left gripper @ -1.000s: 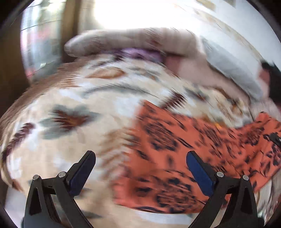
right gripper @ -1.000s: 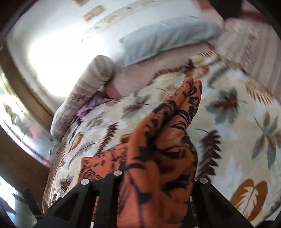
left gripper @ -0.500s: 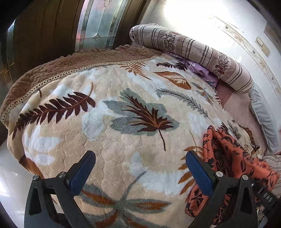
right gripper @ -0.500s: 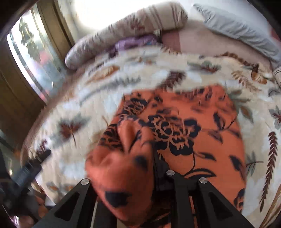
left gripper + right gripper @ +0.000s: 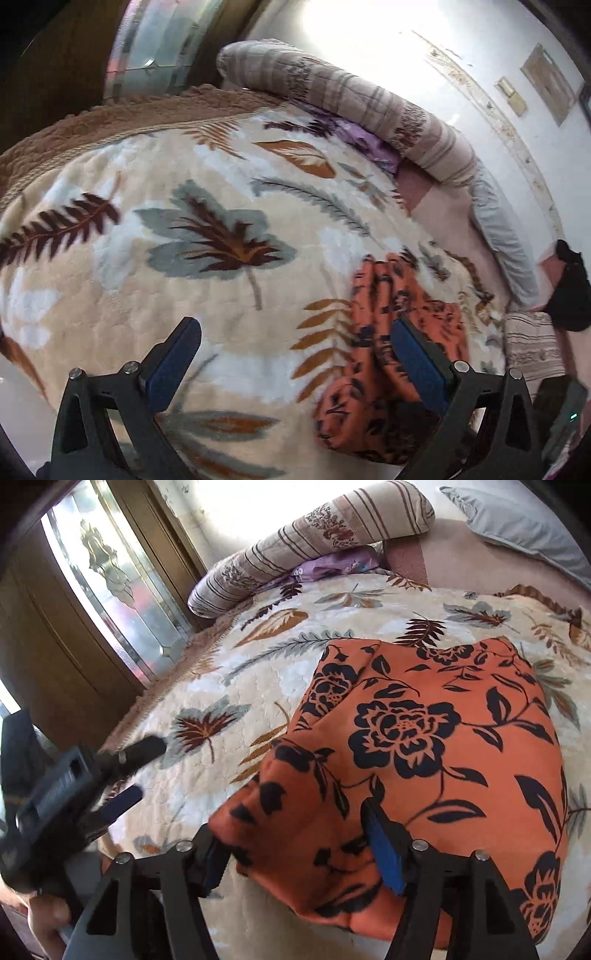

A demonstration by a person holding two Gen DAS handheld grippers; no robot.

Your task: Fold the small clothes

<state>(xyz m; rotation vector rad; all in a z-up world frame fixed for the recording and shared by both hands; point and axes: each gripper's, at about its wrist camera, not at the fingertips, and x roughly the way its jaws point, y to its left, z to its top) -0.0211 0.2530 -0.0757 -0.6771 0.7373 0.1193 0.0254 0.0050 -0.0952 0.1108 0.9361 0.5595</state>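
An orange garment with a black flower print lies spread on the leaf-patterned blanket. My right gripper has its jaws apart around a bunched fold at the garment's near edge; the fold sits loosely between the blue pads. In the left wrist view the garment lies at the lower right, behind the right finger. My left gripper is open and empty above the blanket, left of the garment. The left gripper also shows in the right wrist view.
A striped bolster and a purple cloth lie at the bed's far side. A grey pillow is at the far right. A wooden wardrobe with mirrored doors stands beside the bed. A black object sits at the right.
My right gripper has lowered the garment onto the blanket and opened its jaws around the fold. My left gripper has swung left off the garment, then back towards it.
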